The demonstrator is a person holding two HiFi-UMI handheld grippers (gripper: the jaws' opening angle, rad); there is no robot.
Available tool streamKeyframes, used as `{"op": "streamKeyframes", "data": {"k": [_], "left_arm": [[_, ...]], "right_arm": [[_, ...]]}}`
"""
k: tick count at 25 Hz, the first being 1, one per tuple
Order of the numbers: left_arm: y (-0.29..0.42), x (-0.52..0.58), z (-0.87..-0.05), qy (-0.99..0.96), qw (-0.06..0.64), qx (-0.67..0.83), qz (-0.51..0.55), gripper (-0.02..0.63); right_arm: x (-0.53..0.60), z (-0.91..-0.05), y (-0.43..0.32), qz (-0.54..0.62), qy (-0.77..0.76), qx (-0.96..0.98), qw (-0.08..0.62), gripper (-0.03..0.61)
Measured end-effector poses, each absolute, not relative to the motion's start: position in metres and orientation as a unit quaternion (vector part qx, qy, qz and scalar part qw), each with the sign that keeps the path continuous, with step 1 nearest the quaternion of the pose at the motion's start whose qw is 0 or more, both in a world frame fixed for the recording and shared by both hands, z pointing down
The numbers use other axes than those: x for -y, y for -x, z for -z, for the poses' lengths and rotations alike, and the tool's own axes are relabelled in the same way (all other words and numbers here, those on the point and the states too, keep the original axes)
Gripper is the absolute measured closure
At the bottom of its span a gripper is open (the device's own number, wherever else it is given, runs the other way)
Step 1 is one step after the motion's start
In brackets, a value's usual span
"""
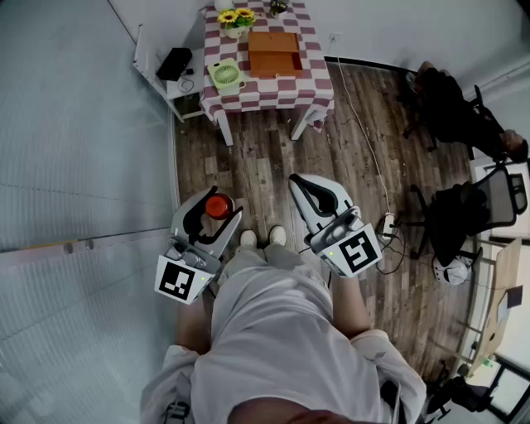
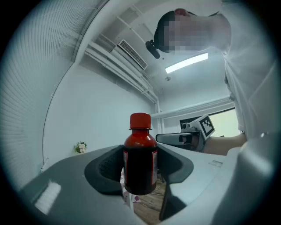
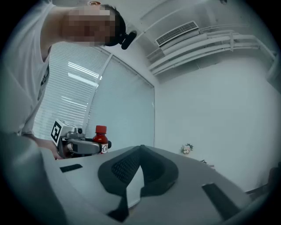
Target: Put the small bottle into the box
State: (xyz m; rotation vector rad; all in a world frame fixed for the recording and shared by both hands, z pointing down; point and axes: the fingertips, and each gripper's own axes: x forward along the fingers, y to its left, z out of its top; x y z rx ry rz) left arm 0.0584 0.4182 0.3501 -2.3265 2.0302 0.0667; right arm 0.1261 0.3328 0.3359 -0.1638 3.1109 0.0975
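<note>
A small dark bottle with a red cap (image 2: 140, 163) stands upright between the black pads of my left gripper (image 2: 139, 151), which is shut on its body. From the head view the red cap (image 1: 218, 206) shows in the left gripper (image 1: 219, 217), held at waist height above the wooden floor. My right gripper (image 1: 303, 192) is level with it and a little apart, its jaws (image 3: 141, 150) shut with nothing in them. The orange-brown box (image 1: 274, 52) lies on the checkered table (image 1: 291, 89) far ahead. The bottle (image 3: 100, 136) also shows at the left of the right gripper view.
On the table are a green round item (image 1: 224, 74) and yellow flowers (image 1: 236, 16). A white side shelf with a black object (image 1: 173, 64) stands left of it. Office chairs (image 1: 464, 211) and a cable with a power strip (image 1: 387, 225) lie to the right. A blinded glass wall runs along the left.
</note>
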Motion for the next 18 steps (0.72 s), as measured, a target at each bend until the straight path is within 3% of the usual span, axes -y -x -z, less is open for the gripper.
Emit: {"op": "streamKeyframes", "data": {"k": [9, 18], "left_arm": [[-0.092, -0.427, -0.348, 0.76, 0.03, -0.648, -0.036, 0.394], [-0.144, -0.412, -0.382, 0.763, -0.013, -0.646, -0.026, 0.394]], "right_arm": [[-0.338, -0.334, -0.163, -0.003, 0.045, -0.998, 0.037, 0.575], [-0.295, -0.359, -0.217, 0.049, 0.045, -0.997, 0.035, 0.575]]}}
